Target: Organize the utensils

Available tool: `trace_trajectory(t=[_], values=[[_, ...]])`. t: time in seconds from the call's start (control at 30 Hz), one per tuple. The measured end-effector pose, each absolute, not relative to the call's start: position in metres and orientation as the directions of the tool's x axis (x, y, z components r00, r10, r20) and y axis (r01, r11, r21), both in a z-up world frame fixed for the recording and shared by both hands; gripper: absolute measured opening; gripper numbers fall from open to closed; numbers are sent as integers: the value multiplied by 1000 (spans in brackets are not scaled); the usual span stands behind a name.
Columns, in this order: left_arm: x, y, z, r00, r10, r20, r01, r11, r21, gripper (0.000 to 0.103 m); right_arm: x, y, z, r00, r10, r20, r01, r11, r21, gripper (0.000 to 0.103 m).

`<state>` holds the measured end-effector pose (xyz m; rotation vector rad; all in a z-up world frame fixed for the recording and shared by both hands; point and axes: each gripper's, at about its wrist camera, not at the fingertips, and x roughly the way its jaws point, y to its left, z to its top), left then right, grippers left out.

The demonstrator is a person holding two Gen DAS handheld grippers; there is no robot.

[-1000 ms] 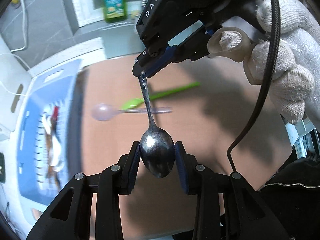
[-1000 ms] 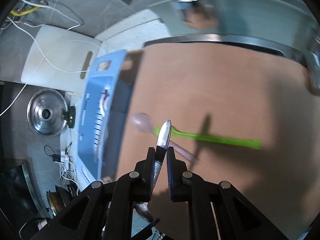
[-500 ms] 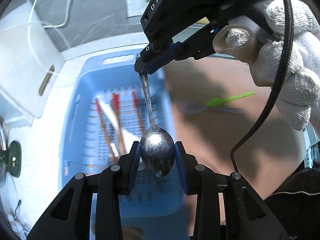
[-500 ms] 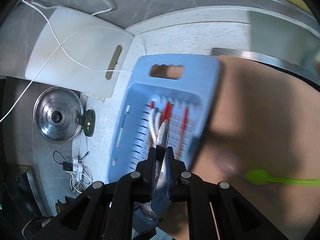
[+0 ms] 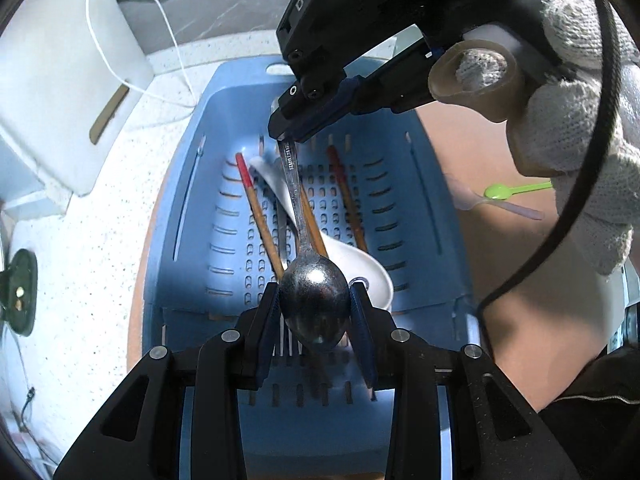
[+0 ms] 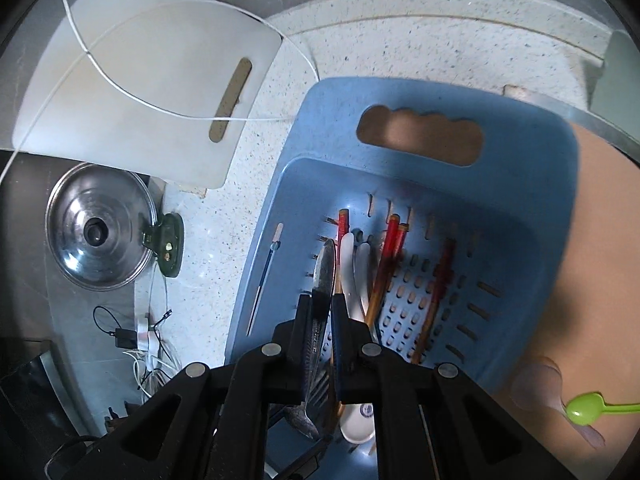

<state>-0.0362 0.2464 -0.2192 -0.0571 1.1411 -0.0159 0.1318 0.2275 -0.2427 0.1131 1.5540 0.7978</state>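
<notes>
Utensils are being gathered in the blue basket (image 5: 436, 216), which sits partly on the speckled counter (image 5: 92, 240) and partly on a brown mat (image 6: 600, 240). A white cutting board (image 6: 132, 80) and a steel pot lid (image 6: 100, 232) lie beyond the basket's left side. In the basket lie red-tipped chopsticks (image 5: 256, 208) and a white soup spoon (image 5: 360, 268), all running lengthwise along the slotted floor.

A metal spoon (image 5: 314, 300) hangs above them, carried by both hands at once. The left gripper (image 5: 314, 312) has its jaws clamped on the sides of the bowl; the right gripper (image 6: 326, 320), held in a white-gloved hand (image 5: 580, 120), has its jaws pinched nearly together on the handle end. The spoon's long axis runs from one gripper to the other, roughly in line with the chopsticks below, so by my reading it only needs lowering and letting go.

Out on the mat, well apart from the basket, a green spoon (image 6: 584, 408) lies across a clear plastic spoon (image 6: 536, 384), not yet collected.
</notes>
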Motion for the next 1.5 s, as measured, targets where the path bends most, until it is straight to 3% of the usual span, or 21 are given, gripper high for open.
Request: trace_trajectory(t=[0.9, 1.33, 1.5], values=[[-20, 262, -250, 361, -16, -933, -54, 998, -38, 34, 134, 246, -270, -195, 467, -862, -418, 756, 504, 10], [-32, 261, -219, 414, 5, -910, -62, 998, -23, 34, 132, 212, -228, -156, 525, -836, -469, 706, 531, 17], [-38, 251, -195, 454, 7, -891, -54, 998, -19, 33, 134, 163, -195, -101, 582, -807, -489, 677, 550, 25]])
